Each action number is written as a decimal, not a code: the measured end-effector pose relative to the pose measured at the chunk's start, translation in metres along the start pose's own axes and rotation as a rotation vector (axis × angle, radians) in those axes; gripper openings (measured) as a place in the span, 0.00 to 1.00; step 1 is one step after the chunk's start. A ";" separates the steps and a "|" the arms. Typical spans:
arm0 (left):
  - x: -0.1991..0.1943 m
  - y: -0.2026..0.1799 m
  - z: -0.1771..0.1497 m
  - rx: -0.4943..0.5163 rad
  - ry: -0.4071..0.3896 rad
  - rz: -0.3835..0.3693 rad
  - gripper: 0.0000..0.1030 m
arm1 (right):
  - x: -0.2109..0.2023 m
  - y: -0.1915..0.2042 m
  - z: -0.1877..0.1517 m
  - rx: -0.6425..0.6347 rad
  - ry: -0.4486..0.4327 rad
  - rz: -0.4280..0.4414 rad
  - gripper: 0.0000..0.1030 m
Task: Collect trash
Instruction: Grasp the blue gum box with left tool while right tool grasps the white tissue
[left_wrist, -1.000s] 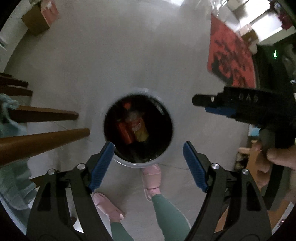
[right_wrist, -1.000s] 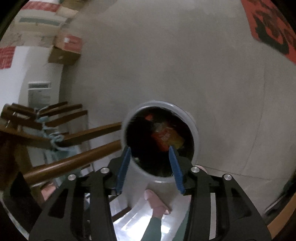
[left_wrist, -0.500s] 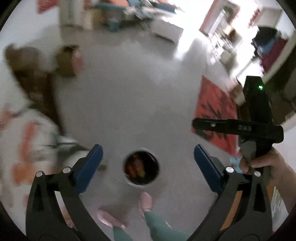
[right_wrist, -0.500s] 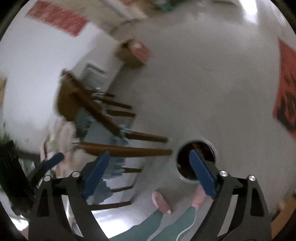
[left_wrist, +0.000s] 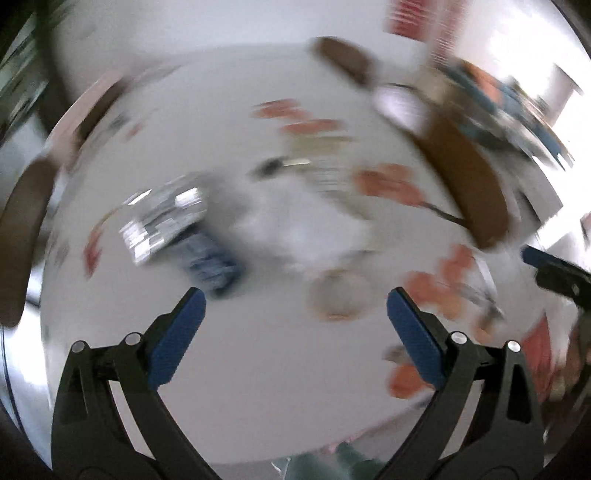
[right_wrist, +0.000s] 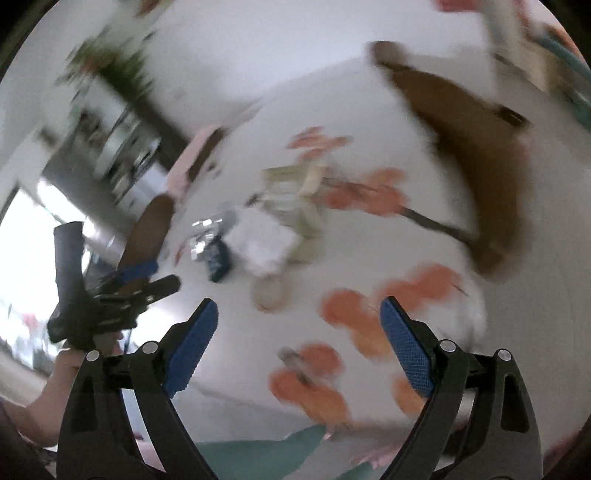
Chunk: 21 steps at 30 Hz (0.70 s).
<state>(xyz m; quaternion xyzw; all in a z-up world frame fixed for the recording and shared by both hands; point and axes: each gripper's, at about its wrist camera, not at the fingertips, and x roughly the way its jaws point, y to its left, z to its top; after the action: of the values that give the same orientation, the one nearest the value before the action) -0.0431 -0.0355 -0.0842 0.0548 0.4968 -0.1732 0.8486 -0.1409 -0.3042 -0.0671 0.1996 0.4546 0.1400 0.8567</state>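
— White table (left_wrist: 258, 387) is blurring under both cameras. Where is the trash lying?

— Left to right: a crinkled foil wrapper (left_wrist: 162, 225), a dark blue packet (left_wrist: 212, 264), then white crumpled paper (left_wrist: 314, 229).

— And the jaws?

— Left gripper (left_wrist: 295, 321) and right gripper (right_wrist: 299, 325) are both gaping wide, holding nothing.

— The foil is probably handling light and slippery; pinching a raised fold looks safest.
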 end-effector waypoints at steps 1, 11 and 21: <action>0.010 0.022 0.002 -0.065 0.017 0.008 0.93 | 0.023 0.017 0.012 -0.054 0.024 -0.003 0.86; 0.087 0.080 0.024 -0.171 0.145 0.071 0.93 | 0.162 0.069 0.054 -0.257 0.232 -0.119 0.86; 0.121 0.096 0.027 -0.204 0.190 0.118 0.94 | 0.211 0.053 0.043 -0.246 0.295 -0.202 0.81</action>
<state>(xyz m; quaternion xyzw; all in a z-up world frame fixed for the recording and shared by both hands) 0.0668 0.0175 -0.1823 0.0135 0.5857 -0.0659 0.8077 0.0078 -0.1774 -0.1730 0.0243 0.5723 0.1353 0.8085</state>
